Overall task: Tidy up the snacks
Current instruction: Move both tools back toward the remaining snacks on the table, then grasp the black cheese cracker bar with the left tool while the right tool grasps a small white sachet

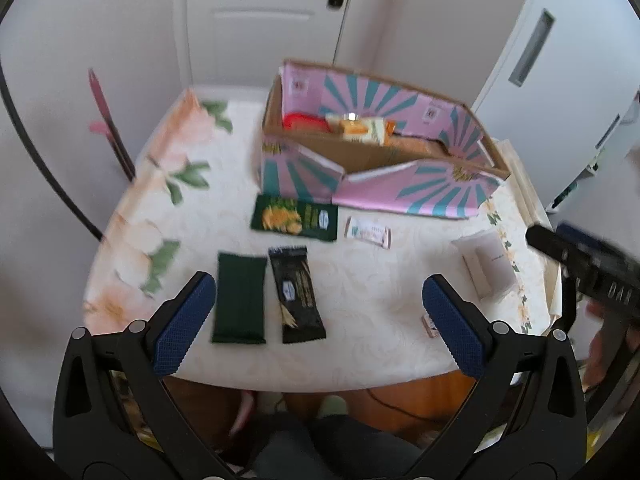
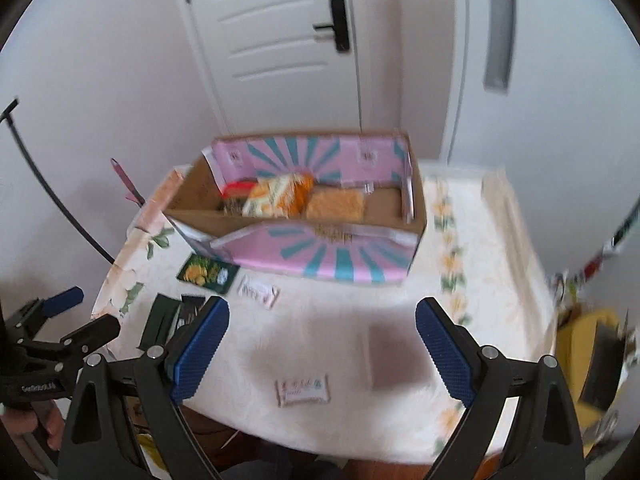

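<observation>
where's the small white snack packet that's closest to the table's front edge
In the right wrist view, the small white snack packet lies flat on the floral tablecloth near the table's front edge, between the open right gripper fingers, far from the pink cardboard box.

Home: floral tablecloth [image 1: 168,184]; panelled door [image 2: 280,40]

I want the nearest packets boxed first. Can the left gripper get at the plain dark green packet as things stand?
Probably yes. The left gripper hangs open above the table's near edge, the plain dark green packet lies flat just beyond its left finger, and nothing lies on it. The black packet close beside it could get nudged.
</observation>
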